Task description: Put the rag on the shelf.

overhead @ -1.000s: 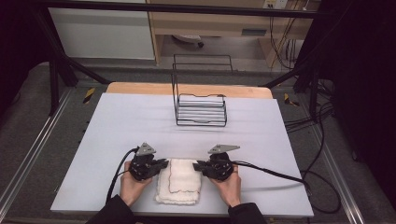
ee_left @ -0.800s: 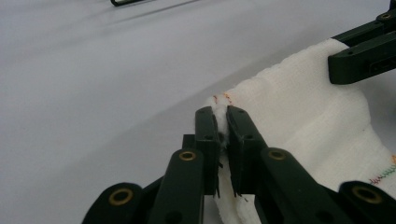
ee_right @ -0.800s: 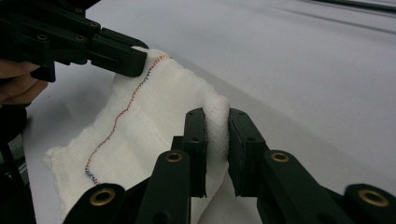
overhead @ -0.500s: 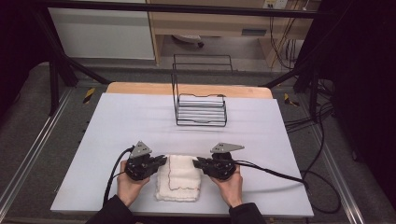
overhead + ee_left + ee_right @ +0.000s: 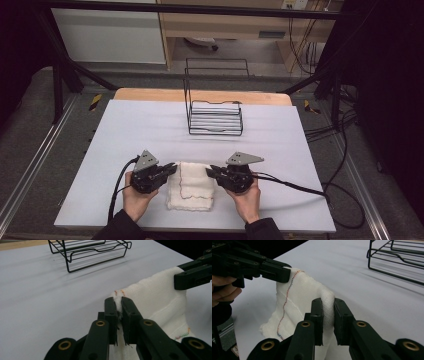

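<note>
**Desk:** What's on the bench?

**Photographer:** A white folded cloth lies near the front edge of the pale bench, between a person's two hands. Coloured stitching runs along its hems. From above, the left tongs meet its far left corner and the right tongs its far right corner.

**Desk:** Are the tongs gripping anything?

**Photographer:** Both are. In the left gripper view the left tongs are pressed together on a thin fold of the cloth, with white fabric squeezed between the black jaws. In the right gripper view the right tongs pinch a thicker fold of the cloth, the fabric bulging up between the jaws. Each of those views also catches the other tongs clamped on the opposite corner, and the held edge is lifted off the bench while the rest drapes down.

**Desk:** Anything else in frame?

**Photographer:** A black wire rack stands well apart from the cloth, toward the far side of the bench. The left hand and right hand come in from the bottom, in dark sleeves, and a black cable trails off to the right from the right tongs.
</note>
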Demonstrator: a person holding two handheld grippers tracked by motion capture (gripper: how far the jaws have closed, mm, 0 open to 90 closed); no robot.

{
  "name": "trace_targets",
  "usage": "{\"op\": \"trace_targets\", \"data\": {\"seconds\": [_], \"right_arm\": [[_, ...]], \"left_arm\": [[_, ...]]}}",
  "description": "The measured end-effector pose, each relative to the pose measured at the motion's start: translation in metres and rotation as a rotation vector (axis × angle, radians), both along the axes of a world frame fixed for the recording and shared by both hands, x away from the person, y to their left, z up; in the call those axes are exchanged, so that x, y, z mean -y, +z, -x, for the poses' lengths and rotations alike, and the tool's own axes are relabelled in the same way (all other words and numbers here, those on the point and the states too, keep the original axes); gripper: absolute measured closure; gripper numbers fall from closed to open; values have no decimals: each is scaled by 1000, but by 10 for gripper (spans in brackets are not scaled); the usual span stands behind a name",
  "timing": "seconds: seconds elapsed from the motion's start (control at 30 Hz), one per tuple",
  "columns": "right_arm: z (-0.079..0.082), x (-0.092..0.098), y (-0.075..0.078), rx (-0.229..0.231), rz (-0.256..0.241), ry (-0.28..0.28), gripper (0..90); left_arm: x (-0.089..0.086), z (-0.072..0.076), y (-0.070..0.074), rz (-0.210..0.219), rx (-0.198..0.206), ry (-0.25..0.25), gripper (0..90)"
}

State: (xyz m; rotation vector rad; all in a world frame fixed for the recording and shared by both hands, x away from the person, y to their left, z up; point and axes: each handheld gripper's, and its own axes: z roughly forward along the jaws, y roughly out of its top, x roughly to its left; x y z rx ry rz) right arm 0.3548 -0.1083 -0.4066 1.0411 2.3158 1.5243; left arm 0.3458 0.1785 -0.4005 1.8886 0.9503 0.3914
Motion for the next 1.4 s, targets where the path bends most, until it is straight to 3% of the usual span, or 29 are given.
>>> {"op": "trace_targets", "data": {"seconds": [0.37,0.8,1.0,1.4], "right_arm": [[8,-3,12,78,-7,-1,795],[13,0,26,130,-35,-14,796],[17,0,35,179,-29,-22,796],[21,6,50,243,-75,-49,797]], "left_arm": [[-2,5,9,27,36,21,833],[-1,11,21,48,79,29,833],[1,14,28,58,109,37,833],[6,16,48,91,197,48,833]]}}
